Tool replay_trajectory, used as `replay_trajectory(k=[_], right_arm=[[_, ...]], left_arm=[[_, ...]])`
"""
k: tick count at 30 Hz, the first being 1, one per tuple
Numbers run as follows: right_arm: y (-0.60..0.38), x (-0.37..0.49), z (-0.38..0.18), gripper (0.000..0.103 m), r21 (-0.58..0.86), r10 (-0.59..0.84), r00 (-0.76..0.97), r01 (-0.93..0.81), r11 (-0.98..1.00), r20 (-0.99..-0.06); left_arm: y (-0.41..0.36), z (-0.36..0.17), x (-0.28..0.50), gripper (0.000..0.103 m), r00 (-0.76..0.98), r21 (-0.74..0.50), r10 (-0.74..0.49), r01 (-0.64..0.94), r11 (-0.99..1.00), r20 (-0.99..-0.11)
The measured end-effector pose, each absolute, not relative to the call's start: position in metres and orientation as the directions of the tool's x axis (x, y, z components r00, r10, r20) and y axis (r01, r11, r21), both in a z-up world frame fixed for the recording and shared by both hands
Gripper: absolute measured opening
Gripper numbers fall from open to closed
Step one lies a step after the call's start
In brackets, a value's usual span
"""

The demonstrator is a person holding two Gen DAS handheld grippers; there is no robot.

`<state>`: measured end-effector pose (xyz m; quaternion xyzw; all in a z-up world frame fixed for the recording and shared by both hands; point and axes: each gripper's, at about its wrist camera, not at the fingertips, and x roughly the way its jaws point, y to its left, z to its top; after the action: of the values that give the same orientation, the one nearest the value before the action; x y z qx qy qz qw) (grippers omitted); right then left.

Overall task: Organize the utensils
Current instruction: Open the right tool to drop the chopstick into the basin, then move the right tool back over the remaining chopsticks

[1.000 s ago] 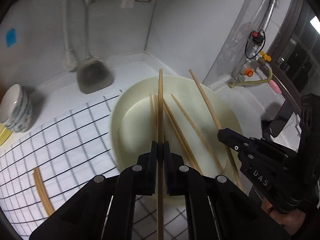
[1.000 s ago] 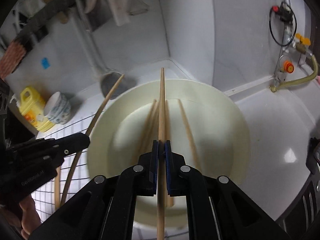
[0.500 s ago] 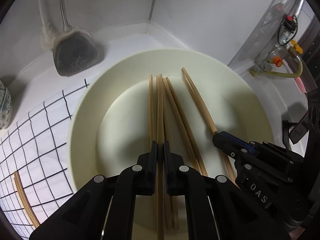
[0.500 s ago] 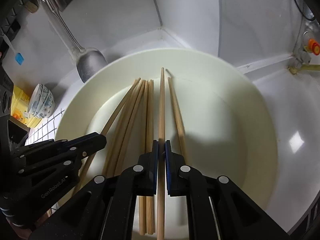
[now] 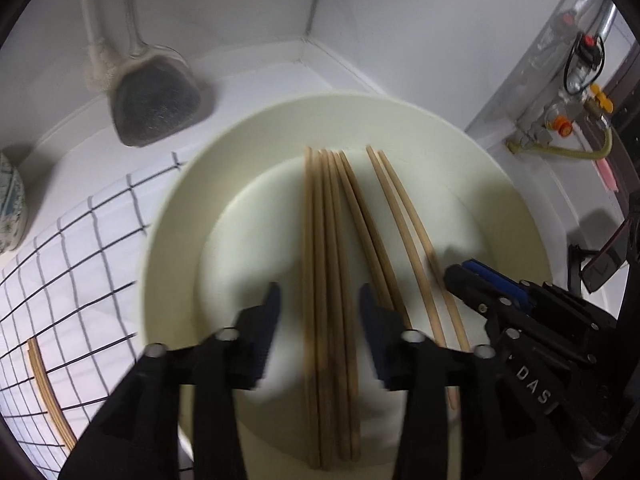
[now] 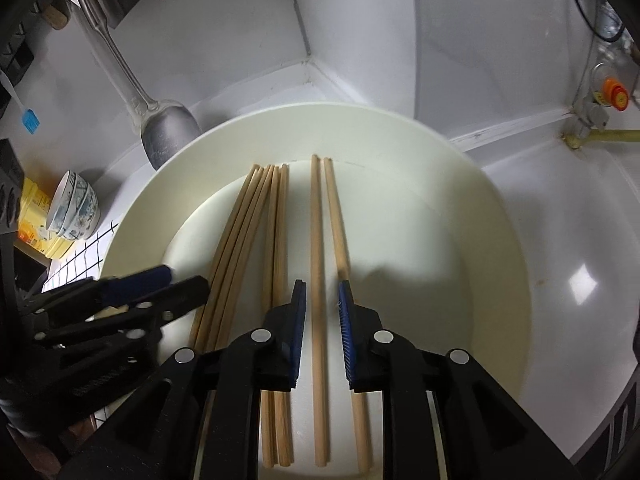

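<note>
wooden chopsticks [image 5: 326, 280] lying loose in round cream plate [image 5: 168, 240]; left gripper [image 5: 318, 302] and right gripper [image 6: 322, 292] both parted, holding nothing.

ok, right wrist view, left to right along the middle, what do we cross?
Stacked bowls → left tongs → bundle of chopsticks → pair of chopsticks → bare plate → white counter.
</note>
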<state>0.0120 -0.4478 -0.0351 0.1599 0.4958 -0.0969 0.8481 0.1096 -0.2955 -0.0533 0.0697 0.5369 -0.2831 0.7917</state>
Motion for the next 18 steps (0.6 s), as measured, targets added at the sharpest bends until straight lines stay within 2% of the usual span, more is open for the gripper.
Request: replay_trajectory(k=[3, 8, 12, 16, 18], right_arm=[[-0.447, 0.006, -0.03, 0.019, 0.169, -0.017, 0.495, 0.329, 0.929, -0.869], [-0.439, 0.0, -0.023, 0.024, 0.168, -0.019, 0.505, 0.322, 0.932, -0.863], [-0.431, -0.009, -0.014, 0.037, 0.167, -0.024, 0.522, 0.316, 0.934, -0.852], [-0.422, -0.016, -0.002, 0.044, 0.168, -0.02, 0.536, 0.3, 0.939, -0.844], [-0.418, -0.019, 0.003, 0.049, 0.169, -0.017, 0.543, 0.291, 0.942, -0.84]], left_arm=[[-0.287, -0.043, 0.108, 0.061, 0.299, -0.181, -0.369, 0.508, 0.842, -0.88], [-0.273, -0.027, 0.1, 0.066, 0.351, -0.153, -0.353, 0.486, 0.861, -0.867], [-0.261, -0.014, 0.09, 0.078, 0.394, -0.135, -0.346, 0.473, 0.871, -0.852], [-0.249, -0.003, 0.082, 0.079, 0.42, -0.125, -0.341, 0.462, 0.878, -0.841], [-0.24, 0.004, 0.077, 0.084, 0.433, -0.125, -0.339, 0.451, 0.884, -0.835]])
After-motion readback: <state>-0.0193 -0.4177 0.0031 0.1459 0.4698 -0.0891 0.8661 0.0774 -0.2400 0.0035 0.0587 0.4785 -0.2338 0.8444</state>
